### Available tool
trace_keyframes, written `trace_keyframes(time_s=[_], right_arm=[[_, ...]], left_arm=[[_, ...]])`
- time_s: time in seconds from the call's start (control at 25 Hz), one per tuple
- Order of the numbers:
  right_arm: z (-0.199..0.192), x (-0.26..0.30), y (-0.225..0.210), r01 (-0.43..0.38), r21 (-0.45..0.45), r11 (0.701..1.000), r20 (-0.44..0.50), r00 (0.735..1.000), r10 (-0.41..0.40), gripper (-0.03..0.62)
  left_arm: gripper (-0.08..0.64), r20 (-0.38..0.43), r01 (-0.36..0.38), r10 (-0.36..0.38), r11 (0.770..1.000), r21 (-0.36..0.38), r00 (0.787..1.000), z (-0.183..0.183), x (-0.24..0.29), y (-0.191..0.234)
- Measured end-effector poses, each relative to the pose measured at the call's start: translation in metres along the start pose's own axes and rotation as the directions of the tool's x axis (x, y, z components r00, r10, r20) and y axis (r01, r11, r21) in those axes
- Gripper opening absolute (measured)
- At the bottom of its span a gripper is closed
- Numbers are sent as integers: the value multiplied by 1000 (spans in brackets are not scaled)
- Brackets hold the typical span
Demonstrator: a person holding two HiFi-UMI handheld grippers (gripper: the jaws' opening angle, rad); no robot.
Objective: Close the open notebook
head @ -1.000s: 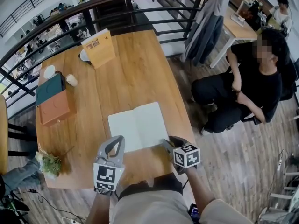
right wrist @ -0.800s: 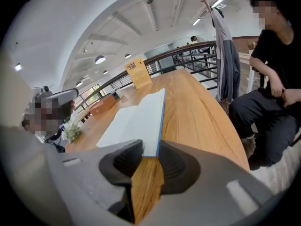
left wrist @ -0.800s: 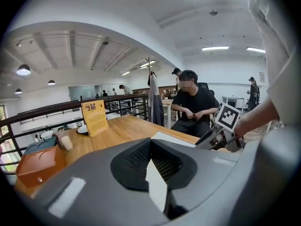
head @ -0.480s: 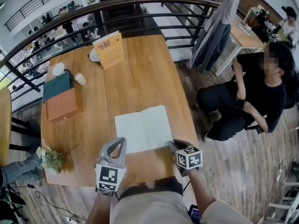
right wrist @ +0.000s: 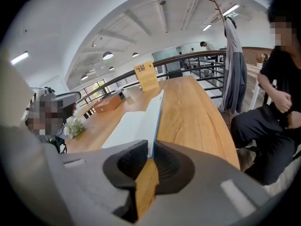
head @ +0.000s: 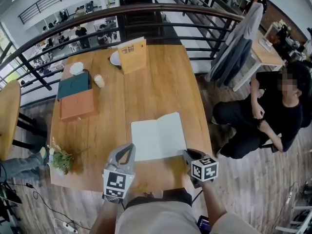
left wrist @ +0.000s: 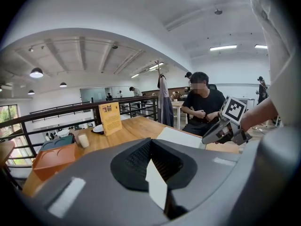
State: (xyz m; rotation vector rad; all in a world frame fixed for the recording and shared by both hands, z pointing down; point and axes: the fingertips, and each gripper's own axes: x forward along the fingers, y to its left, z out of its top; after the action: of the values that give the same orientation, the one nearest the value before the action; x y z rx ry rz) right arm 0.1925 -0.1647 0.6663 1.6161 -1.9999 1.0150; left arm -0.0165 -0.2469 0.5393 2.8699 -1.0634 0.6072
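Notebook looks light and floppy; your right tool is closing on its near right corner, a sound hold, left tool pinched together.

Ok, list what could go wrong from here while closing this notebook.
1. The right gripper is closing its jaws on only the near corner of the notebook at its right edge. Such a small bite might slip as that half swings over.
2. The left gripper appears to be beside the left page, not on it, so the notebook may slide across the table.
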Motion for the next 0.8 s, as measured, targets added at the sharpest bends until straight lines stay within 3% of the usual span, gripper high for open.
trace_keyframes(time_s=[0.8], right_arm=[[40, 8, 63, -113, -101, 988, 32, 993, 117, 20]], left_arm=[[6, 0, -108, 108, 994, -32, 994, -10, -48, 36]])
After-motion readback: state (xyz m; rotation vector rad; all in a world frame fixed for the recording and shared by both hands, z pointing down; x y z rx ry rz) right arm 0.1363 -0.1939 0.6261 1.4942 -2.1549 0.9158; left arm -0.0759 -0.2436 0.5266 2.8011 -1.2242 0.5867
